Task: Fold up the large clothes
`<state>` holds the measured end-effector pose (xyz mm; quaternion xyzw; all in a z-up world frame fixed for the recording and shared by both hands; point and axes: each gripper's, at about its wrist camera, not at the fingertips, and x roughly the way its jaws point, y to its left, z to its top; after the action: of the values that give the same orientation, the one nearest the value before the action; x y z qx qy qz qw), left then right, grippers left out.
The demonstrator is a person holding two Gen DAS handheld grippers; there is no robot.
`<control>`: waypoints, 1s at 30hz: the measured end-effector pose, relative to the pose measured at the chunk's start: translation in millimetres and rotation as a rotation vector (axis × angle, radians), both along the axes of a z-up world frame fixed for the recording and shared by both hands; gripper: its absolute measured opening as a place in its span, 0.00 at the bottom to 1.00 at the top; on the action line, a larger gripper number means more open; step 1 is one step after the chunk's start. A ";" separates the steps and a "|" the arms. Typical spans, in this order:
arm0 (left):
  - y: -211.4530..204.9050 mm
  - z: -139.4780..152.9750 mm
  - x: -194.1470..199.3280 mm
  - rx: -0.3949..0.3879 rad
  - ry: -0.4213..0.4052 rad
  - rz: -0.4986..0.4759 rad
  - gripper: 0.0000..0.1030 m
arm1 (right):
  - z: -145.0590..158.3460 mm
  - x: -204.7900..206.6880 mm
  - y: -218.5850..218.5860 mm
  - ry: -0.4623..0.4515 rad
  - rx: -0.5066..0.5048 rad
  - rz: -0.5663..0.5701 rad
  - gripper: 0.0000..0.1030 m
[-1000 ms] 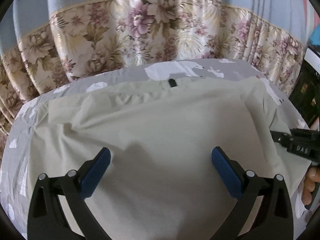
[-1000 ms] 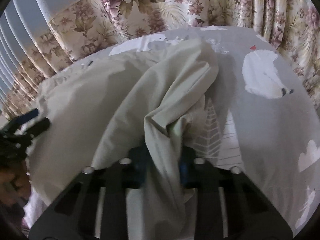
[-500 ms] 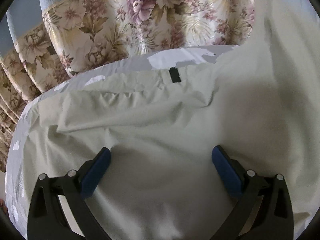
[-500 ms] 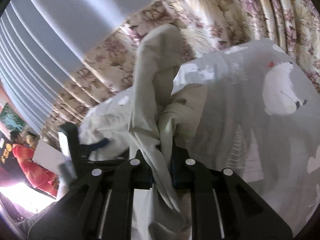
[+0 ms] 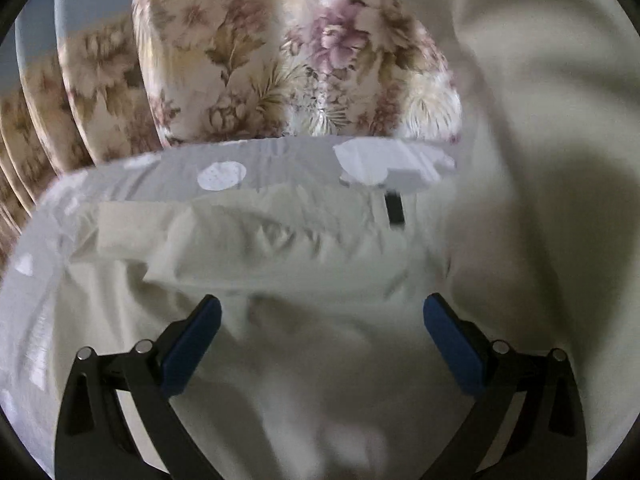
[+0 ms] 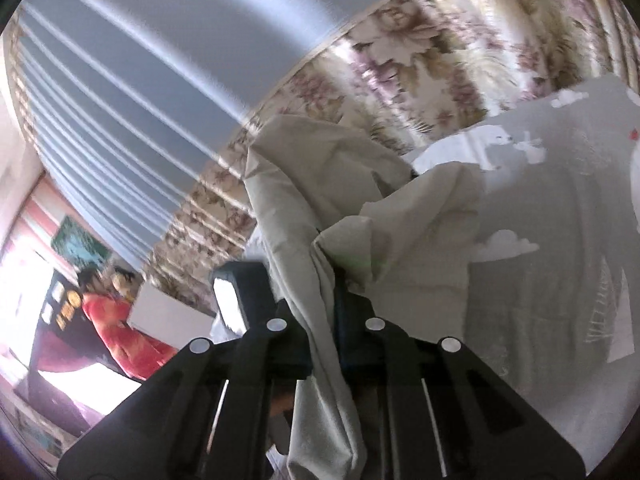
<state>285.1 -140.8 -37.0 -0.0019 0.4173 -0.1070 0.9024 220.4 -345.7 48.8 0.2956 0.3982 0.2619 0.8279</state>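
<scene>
I see the beige garment spread on the bed sheet, waistband edge running left-right at the far side. Right tongs pinching a lifted fold of it; left tongs spread wide above it. Floral curtain close behind the bed.

Both the left gripper and right gripper have black frames, silver screws and blue pads.
</scene>
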 end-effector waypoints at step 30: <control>272.0 19.9 -41.3 0.058 -0.043 0.299 0.98 | -52.7 41.2 247.6 -0.045 -0.214 0.107 0.06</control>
<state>243.8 131.2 -17.2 -0.0359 0.3957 0.0408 0.9168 261.6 -98.1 -3.9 0.1780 0.4206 0.2684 0.8482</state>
